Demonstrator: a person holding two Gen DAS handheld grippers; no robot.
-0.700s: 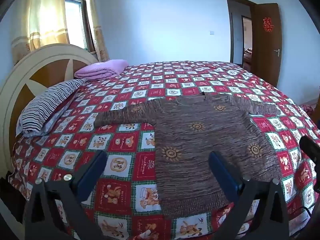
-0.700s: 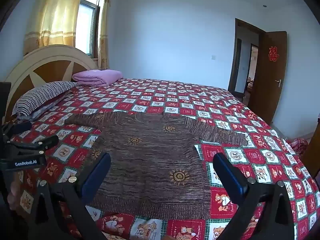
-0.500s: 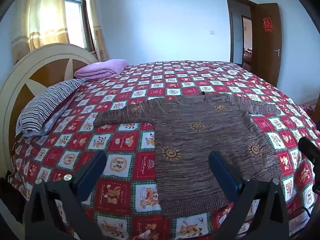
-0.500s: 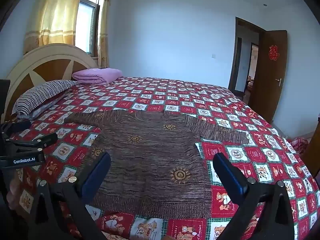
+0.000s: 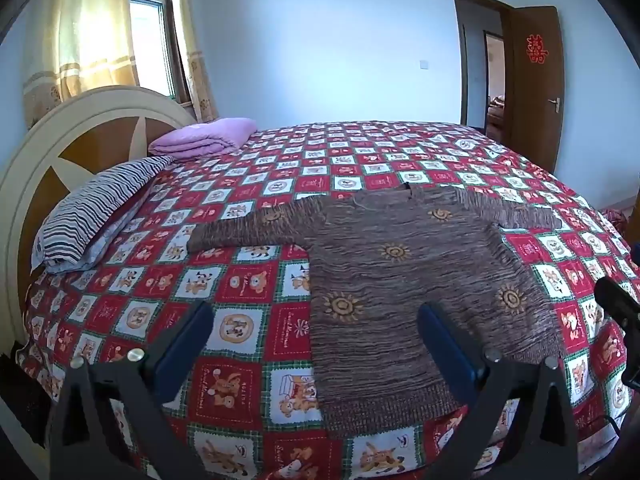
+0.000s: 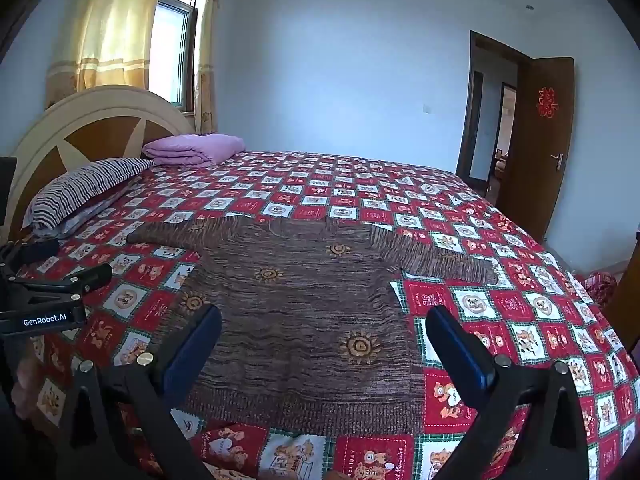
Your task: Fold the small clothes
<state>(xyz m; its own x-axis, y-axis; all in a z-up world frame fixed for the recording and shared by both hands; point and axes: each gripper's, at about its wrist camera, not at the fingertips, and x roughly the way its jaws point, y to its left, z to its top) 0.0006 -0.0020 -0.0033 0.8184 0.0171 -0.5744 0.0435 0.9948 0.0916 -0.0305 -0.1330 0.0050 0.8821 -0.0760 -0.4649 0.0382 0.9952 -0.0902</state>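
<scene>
A small brown knitted sweater (image 5: 404,276) with orange sun motifs lies flat on the red patchwork bedspread (image 5: 240,280), both sleeves spread sideways and the hem toward me. My left gripper (image 5: 316,320) hovers open above the sweater's lower left edge, nothing between its blue pads. In the right wrist view the same sweater (image 6: 304,312) fills the middle, and my right gripper (image 6: 324,328) hangs open over its lower part, holding nothing. The left gripper's body (image 6: 44,300) shows at that view's left edge.
A striped pillow (image 5: 88,216) and a folded pink blanket (image 5: 204,138) lie by the round headboard (image 5: 60,136) at the left. Behind it is a curtained window (image 5: 120,36). A brown door (image 5: 532,88) stands ajar at the far right.
Both grippers stay open above the sweater. The right wrist view has tilted slightly, with the sweater sitting a little lower in it. The sweater has not moved.
</scene>
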